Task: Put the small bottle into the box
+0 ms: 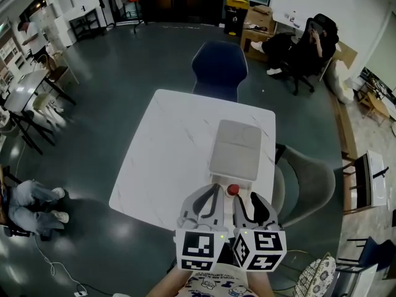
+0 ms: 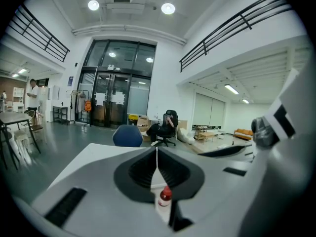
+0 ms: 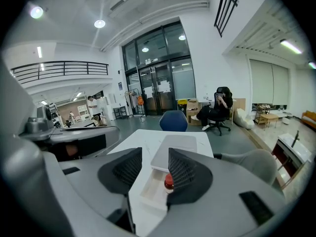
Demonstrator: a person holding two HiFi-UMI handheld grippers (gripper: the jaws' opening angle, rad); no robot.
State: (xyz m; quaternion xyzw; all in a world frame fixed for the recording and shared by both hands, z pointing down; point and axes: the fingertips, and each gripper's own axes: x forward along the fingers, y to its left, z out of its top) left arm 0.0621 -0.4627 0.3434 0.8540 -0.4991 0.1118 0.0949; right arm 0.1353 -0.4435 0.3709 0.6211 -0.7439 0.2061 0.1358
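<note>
The small bottle has a red cap and stands at the near right of an open white box on the white table. The box's grey lid lies just beyond it. In the right gripper view the bottle shows low beside the right jaw, partly hidden by it. My right gripper is open and empty, held just short of the box. My left gripper is shut with its pads meeting on nothing; the bottle shows below them. Both grippers, left and right, hover at the table's near edge.
A blue chair stands at the table's far side and a grey chair at its right. A person sits in a black office chair far back right. Another person's legs show on the floor at left.
</note>
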